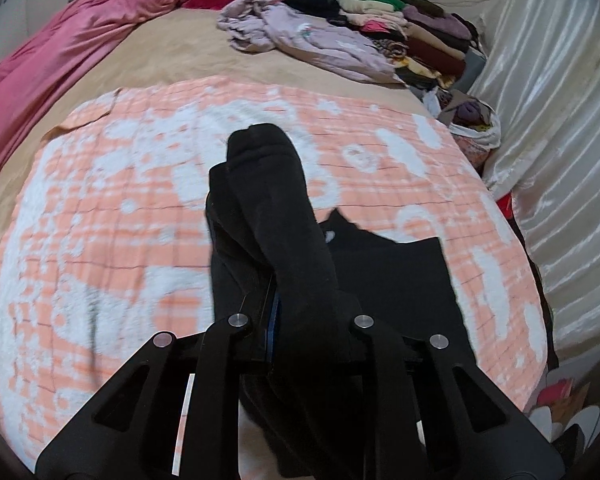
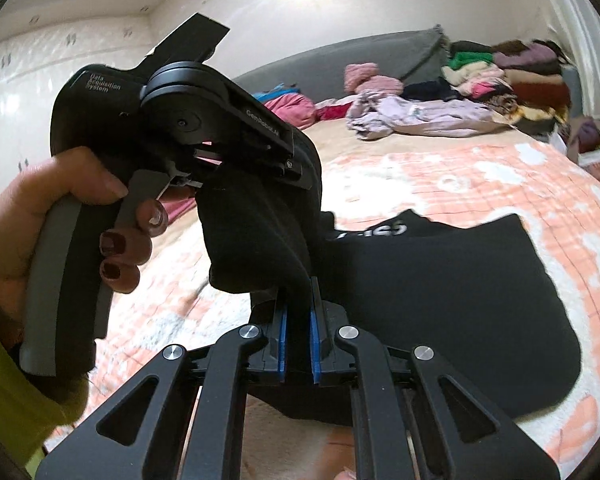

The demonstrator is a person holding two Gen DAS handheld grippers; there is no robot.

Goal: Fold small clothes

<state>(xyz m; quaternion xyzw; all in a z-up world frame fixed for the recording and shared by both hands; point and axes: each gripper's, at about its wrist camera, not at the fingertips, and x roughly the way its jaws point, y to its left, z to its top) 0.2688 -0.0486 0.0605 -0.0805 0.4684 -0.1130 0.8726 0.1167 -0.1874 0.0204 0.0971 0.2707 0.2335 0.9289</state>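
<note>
A black sock point(image 1: 268, 200) is held up above the bed between both grippers. My left gripper point(image 1: 278, 304) is shut on it, and the sock drapes over and hides its fingers. In the right wrist view my right gripper point(image 2: 298, 320) is shut on the lower end of the same black sock point(image 2: 256, 232), blue pads pressed on it. The left gripper point(image 2: 296, 168) shows there at upper left, held by a hand and clamping the sock's other end. A black garment point(image 1: 396, 280) lies flat on the orange-white blanket point(image 1: 100, 208), also seen in the right wrist view point(image 2: 460, 300).
A lilac garment point(image 1: 300, 36) lies crumpled at the far side of the bed. A stack of folded clothes point(image 1: 420, 28) stands at the far right. A pink quilt point(image 1: 60, 52) runs along the left edge. A shiny white curtain point(image 1: 560, 120) hangs on the right.
</note>
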